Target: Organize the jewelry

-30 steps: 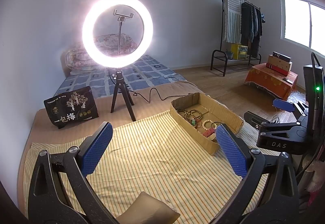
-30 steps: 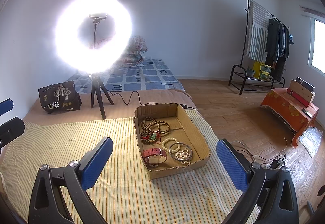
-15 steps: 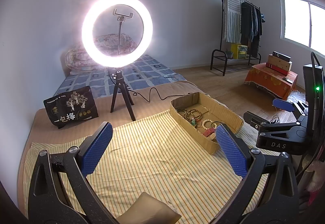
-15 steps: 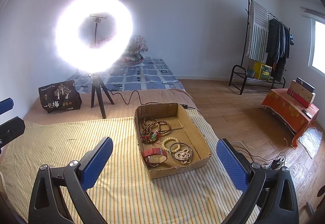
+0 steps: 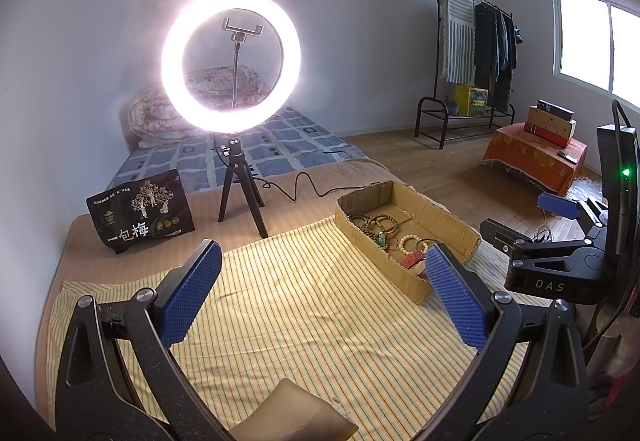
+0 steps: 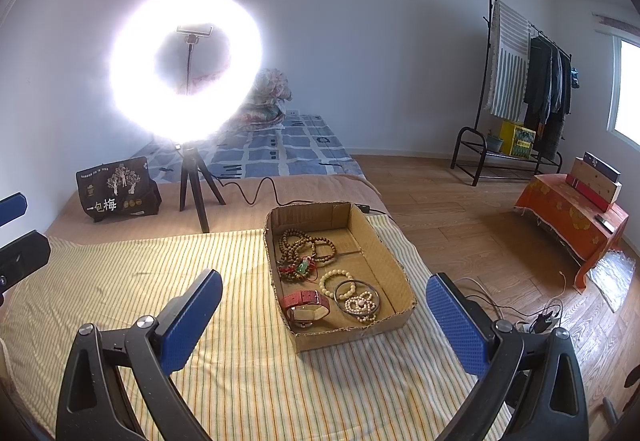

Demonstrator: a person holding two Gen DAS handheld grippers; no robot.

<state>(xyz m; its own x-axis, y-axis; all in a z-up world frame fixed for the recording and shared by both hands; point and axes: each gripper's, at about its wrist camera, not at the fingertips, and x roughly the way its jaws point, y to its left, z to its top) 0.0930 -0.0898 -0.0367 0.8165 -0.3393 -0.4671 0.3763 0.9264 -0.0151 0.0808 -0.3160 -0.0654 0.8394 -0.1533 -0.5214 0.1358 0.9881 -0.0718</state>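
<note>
A shallow cardboard tray (image 6: 394, 265) (image 5: 452, 227) sits on a yellow striped cloth (image 6: 192, 281) (image 5: 304, 301). It holds brown bead strands (image 6: 306, 245) with a green pendant (image 6: 304, 266), a cream bead bracelet (image 6: 338, 281), a metal bangle (image 6: 352, 286), a small pearl bracelet (image 6: 361, 306) and a red-strapped watch (image 6: 306, 305). My right gripper (image 6: 324, 321) is open and empty, just in front of the tray. My left gripper (image 5: 324, 297) is open and empty over the cloth, left of the tray. The right gripper also shows in the left wrist view (image 5: 536, 237).
A lit ring light on a tripod (image 5: 242, 197) (image 6: 196, 193) stands behind the cloth, its cable (image 6: 256, 195) trailing toward the tray. A black printed bag (image 5: 140, 211) (image 6: 116, 193) leans at back left. A tan object (image 5: 296, 413) lies at the near edge. Wooden floor (image 6: 460, 209) lies to the right.
</note>
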